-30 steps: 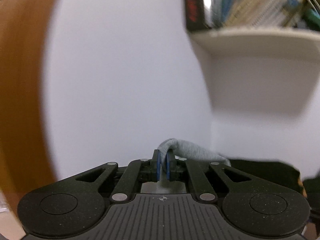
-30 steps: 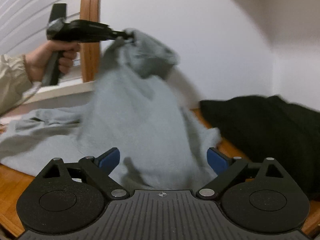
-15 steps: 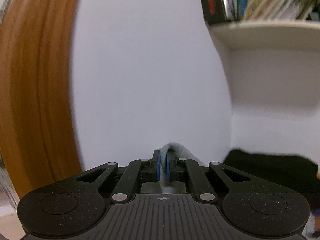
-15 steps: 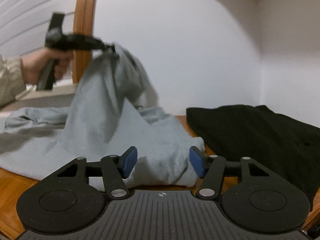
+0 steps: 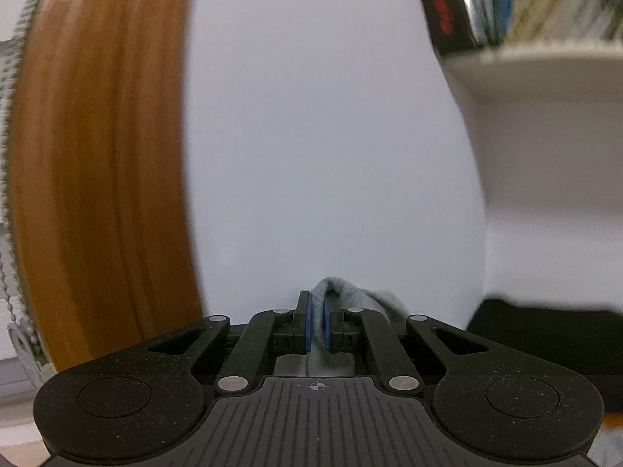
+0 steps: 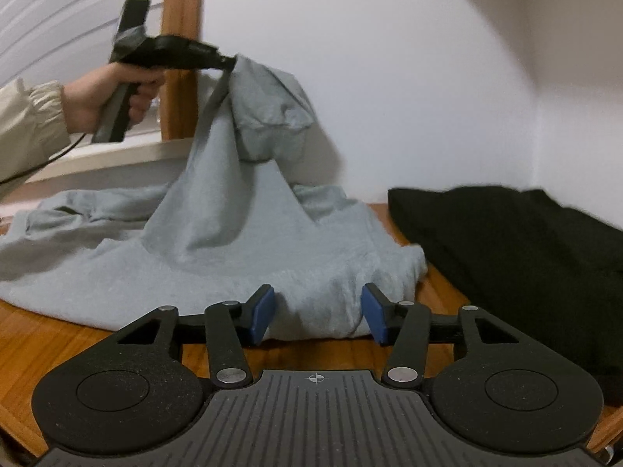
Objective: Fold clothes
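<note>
grey sweatshirt (image 6: 218, 241) | one corner lifted into a peak | rest crumpled on wood | beside black garment (image 6: 518, 241)

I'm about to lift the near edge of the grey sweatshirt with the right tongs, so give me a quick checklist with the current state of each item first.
1. Left tongs shut on the grey sweatshirt, holding a bunch of it up: ok.
2. Near hem of the sweatshirt between the right tongs: ok, the fabric sits in the gap.
3. Right pads pressing the fabric: not ok; the jaws are closing, but a gap shows on both sides.
4. Only one layer about to be caught: cannot tell, the hem looks bunched.
5. Black garment apart from the sweatshirt: ok, bare wooden table shows between them.
</note>
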{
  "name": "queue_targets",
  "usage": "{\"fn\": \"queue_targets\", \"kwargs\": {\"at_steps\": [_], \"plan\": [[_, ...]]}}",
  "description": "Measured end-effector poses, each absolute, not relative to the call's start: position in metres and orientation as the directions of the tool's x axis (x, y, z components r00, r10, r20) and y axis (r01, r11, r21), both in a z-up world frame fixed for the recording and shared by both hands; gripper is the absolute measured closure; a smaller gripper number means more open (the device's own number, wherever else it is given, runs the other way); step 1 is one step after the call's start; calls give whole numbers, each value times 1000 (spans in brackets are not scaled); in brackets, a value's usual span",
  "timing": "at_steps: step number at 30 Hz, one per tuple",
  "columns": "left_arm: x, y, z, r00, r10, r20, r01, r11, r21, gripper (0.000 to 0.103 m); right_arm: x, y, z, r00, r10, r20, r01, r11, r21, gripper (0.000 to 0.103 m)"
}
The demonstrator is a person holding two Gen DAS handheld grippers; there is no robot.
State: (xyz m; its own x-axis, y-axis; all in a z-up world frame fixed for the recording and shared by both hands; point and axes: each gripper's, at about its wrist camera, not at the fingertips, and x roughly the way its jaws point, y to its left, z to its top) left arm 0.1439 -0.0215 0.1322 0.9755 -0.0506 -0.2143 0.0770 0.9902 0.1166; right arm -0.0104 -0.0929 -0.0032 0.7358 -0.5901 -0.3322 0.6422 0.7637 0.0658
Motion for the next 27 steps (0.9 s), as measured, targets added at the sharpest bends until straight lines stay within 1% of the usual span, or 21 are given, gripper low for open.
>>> {"fn": "queue_targets", "kwargs": {"at_steps": [1, 3, 5, 7, 8, 9, 10, 12, 14, 16, 17, 18, 20, 23, 27], "plan": [[146, -23, 128, 969, -48, -243, 79, 990, 118, 95, -15, -94, -2, 730, -603, -322, 655, 751, 80, 52], [147, -24, 118, 951, -54, -306, 89, 991, 103, 91, -25, -96, 1, 730, -616, -297, 668, 734, 119, 52], [146, -25, 107, 923, -56, -381, 99, 991, 94, 81, -37, -95, 5, 731, -627, -269, 674, 724, 145, 52], [141, -26, 95, 895, -60, -443, 111, 990, 91, 64, -44, -95, 6, 728, -627, -276, 676, 723, 142, 53], [136, -26, 88, 884, -63, -463, 119, 988, 94, 60, -46, -96, 6, 727, -626, -281, 677, 722, 143, 58], [128, -26, 84, 890, -63, -452, 124, 987, 106, 53, -47, -98, 5, 729, -621, -289, 674, 723, 148, 64], [120, -24, 82, 893, -61, -446, 123, 986, 110, 49, -48, -100, 4, 730, -615, -297, 672, 724, 154, 65], [105, -20, 78, 890, -65, -452, 120, 988, 94, 48, -49, -103, 2, 734, -602, -314, 666, 728, 163, 65], [93, -19, 74, 883, -100, -459, 146, 987, 66, 47, -47, -104, -1, 742, -579, -337, 651, 742, 159, 65], [84, -21, 72, 877, -129, -463, 172, 984, 51, 43, -42, -106, -4, 734, -574, -363, 651, 747, 138, 68], [82, -24, 71, 875, -136, -464, 181, 982, 54, 43, -40, -107, -6, 726, -577, -375, 655, 745, 123, 86], [80, -28, 70, 873, -143, -466, 191, 980, 57, 43, -40, -107, -6, 708, -595, -379, 671, 735, 99, 100], [74, -29, 66, 867, -161, -471, 203, 978, 39, 43, -50, -106, -3, 670, -646, -365, 712, 699, 68, 101], [63, -28, 58, 855, -187, -484, 213, 977, -1, 42, -68, -107, 3, 613, -712, -342, 773, 630, 74, 101], [46, -26, 44, 839, -213, -501, 227, 973, -35, 38, -69, -105, 3, 655, -672, -344, 739, 665, 108, 99]]}}
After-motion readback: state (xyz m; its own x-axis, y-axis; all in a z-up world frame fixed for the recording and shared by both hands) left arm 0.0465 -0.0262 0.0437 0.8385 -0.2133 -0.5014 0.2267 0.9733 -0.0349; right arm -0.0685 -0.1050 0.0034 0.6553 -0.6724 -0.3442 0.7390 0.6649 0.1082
